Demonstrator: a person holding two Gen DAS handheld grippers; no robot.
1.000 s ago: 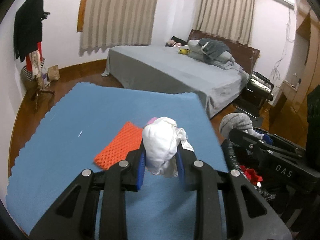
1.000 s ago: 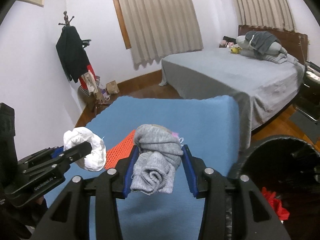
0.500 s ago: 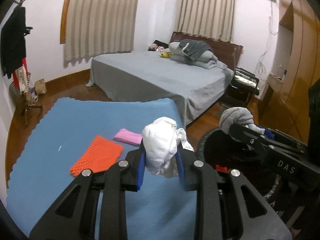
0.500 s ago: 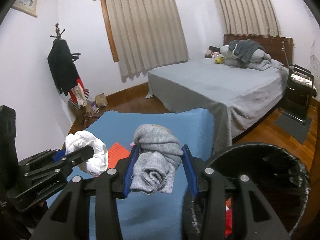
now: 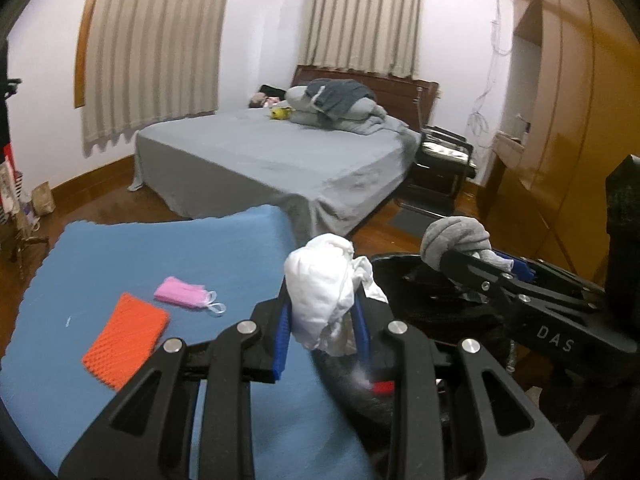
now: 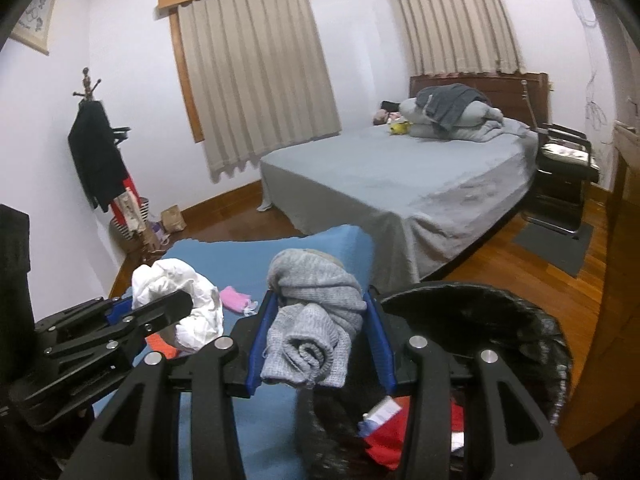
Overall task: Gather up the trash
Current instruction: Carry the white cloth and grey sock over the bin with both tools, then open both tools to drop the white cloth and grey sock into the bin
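Over the blue counter, swung from above the orange mat towards the black bin. Left claw clamped part-closed on a white wad; right claw likewise on a grey sock. Nearly ready to drop both. Bin contents mostly hidden behind claw frames; pink mask left behind.

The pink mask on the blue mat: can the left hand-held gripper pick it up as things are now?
Probably not yet. The left hand-held gripper is shut on a white wad. The pink mask itself lies uncovered on the blue mat.
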